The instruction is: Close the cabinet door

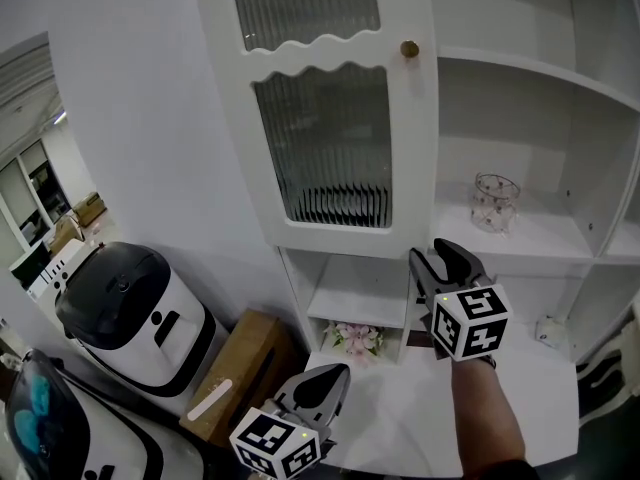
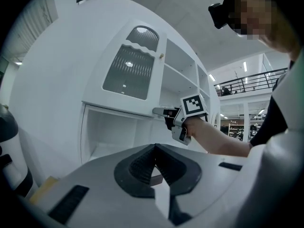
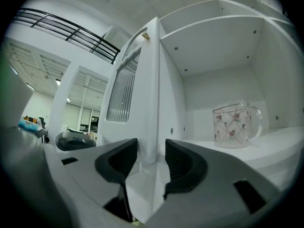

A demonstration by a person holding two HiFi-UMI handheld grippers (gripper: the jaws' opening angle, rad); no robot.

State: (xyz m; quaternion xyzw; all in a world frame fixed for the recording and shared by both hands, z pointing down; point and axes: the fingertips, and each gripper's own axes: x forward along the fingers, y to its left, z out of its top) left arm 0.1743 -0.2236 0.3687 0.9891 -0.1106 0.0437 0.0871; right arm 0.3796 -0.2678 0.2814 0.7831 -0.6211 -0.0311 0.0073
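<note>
near the bottom of the head view the left gripper (image 1: 318, 388) hangs low with its jaws together on nothing. just above, the right gripper (image 1: 440, 263) points level, its jaws wide and straddling the bottom corner of the cabinet door (image 1: 330, 118) without clamping it. the door stands upright, long axis vertical, swung out from the cabinet, knob (image 1: 409, 49) edge towards the person. behind it a glass mug (image 1: 495, 202) sits on a white shelf (image 1: 560, 238). left of the cabinet, on the floor, are a white appliance (image 1: 130, 308) and a cardboard box (image 1: 245, 368). only the right gripper view shows the door edge-on, with a railing (image 3: 61, 27) high in the room beyond.
</note>
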